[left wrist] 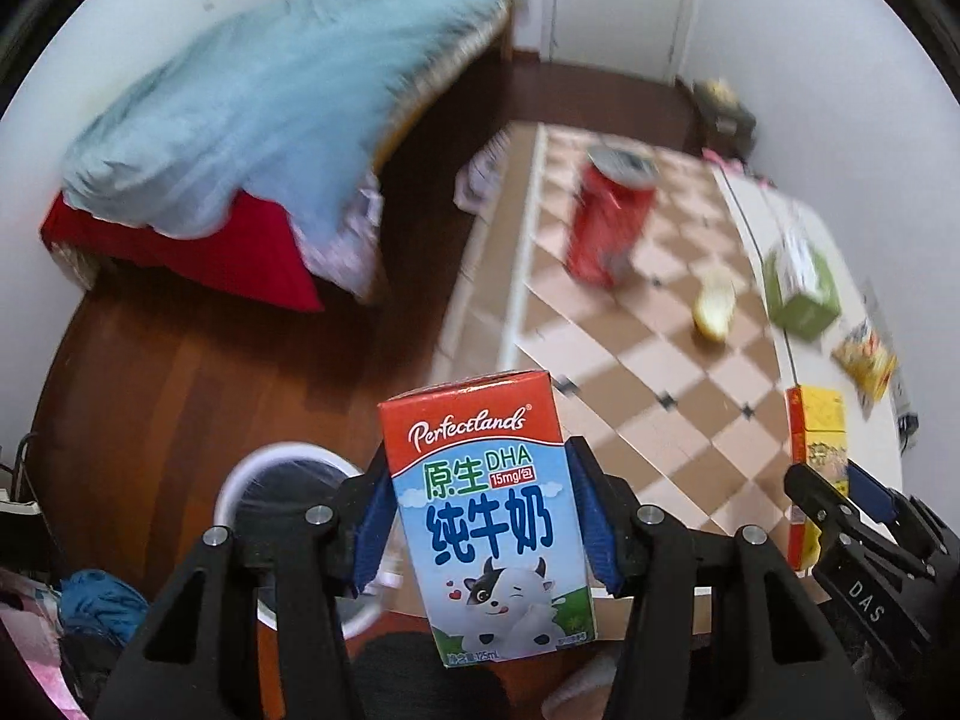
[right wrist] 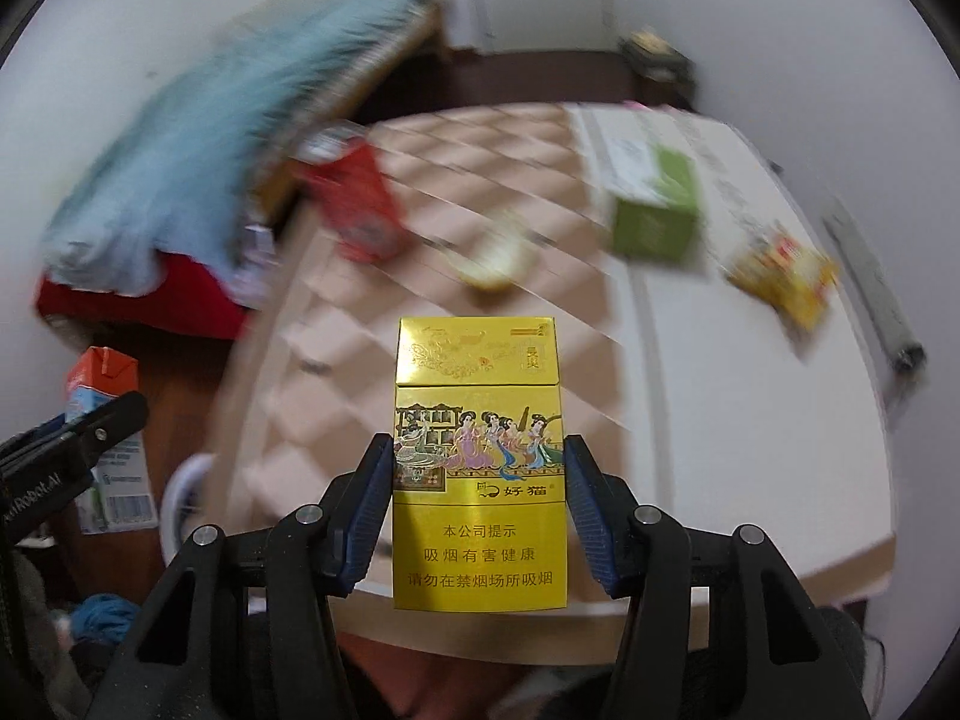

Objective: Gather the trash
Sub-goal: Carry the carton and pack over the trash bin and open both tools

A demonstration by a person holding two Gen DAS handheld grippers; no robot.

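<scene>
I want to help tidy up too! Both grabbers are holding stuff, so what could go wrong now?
The milk carton is held only by its side edges, so it might slip before reaching the white bin below. The yellow cigarette pack could get crushed. The red can stands near the table edge; a bump might topple it.

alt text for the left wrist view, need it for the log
The left gripper clamps an upright milk carton above a white bin on the wood floor. Behind, a checkered table holds a red can, a green box and a yellow packet; the right gripper holds a yellow box.
</scene>
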